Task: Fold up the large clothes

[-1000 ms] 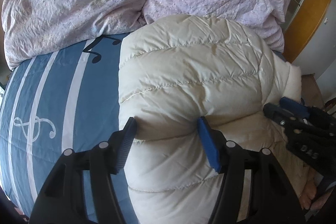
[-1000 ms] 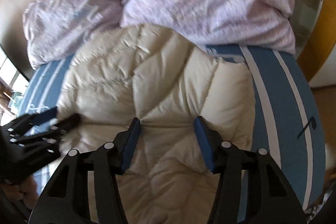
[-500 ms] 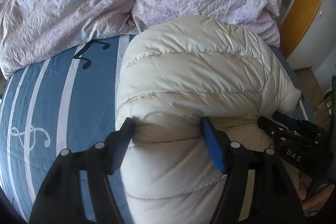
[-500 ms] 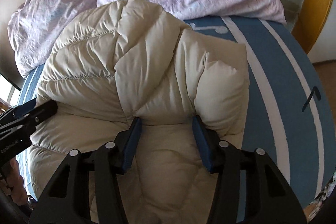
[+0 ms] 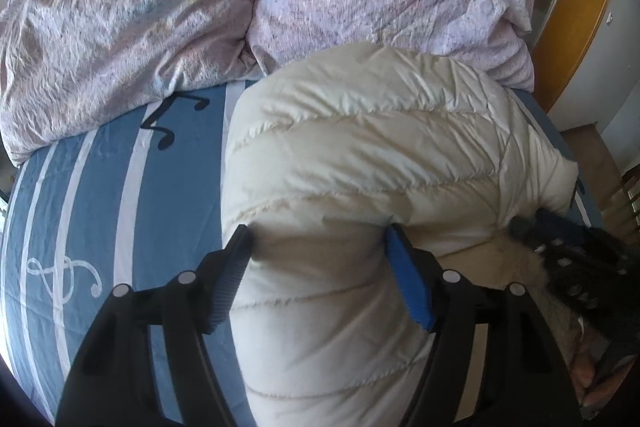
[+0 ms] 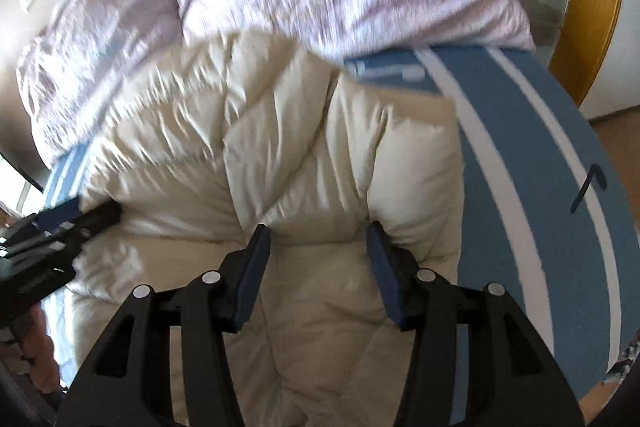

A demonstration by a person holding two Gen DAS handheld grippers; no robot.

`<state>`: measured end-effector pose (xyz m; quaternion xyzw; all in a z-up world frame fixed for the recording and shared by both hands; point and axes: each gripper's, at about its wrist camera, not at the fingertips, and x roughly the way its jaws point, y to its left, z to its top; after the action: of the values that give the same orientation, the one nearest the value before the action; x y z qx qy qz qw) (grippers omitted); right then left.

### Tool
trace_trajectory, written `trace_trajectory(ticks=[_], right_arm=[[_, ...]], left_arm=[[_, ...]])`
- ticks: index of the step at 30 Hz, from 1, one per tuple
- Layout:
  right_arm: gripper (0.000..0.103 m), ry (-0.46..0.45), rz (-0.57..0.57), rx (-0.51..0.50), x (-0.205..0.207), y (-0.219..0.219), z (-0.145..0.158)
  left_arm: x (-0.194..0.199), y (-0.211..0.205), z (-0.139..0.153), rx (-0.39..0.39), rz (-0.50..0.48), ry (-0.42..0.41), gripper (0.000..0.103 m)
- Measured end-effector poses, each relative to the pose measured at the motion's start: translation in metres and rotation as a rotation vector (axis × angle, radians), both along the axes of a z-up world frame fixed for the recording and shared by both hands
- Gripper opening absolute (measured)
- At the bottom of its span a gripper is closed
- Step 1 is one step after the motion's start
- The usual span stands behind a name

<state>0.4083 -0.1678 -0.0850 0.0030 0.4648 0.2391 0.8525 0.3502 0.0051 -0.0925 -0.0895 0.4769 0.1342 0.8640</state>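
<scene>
Cream quilted down jacket (image 5: 360,163), puffy with stitched channels and a slight sheen, lies folded over itself on a smooth blue sheet (image 5: 80,211) with white stripes, just in front of a crumpled lilac duvet (image 5: 160,7). Left gripper (image 5: 320,247): jaws have just been opening, a fat fold of jacket bulging between the ribbed blue pads, which still touch it. Right gripper (image 6: 318,237): jaws about half apart, pressed on a thick fold of the same jacket

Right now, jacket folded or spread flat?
Folded. The jacket is doubled over itself in a puffy roll, and both grippers, left and right, pinch the fold.
</scene>
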Motion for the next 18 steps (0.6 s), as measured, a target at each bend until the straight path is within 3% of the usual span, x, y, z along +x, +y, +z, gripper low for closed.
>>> trace_trajectory(ticks=[4, 9, 18], right_arm=[[0.052, -0.024, -0.031, 0.009, 0.009, -0.002, 0.008], [0.052, -0.007, -0.041, -0.084, 0.013, 0.002, -0.016], [0.053, -0.002, -0.091, -0.09, 0.014, -0.008, -0.037]], left_arm=[[0.009, -0.002, 0.0, 0.013, -0.004, -0.005, 0.07], [0.016, -0.01, -0.009, 0.046, -0.024, -0.002, 0.072], [0.024, -0.019, -0.024, 0.083, -0.042, 0.004, 0.077]])
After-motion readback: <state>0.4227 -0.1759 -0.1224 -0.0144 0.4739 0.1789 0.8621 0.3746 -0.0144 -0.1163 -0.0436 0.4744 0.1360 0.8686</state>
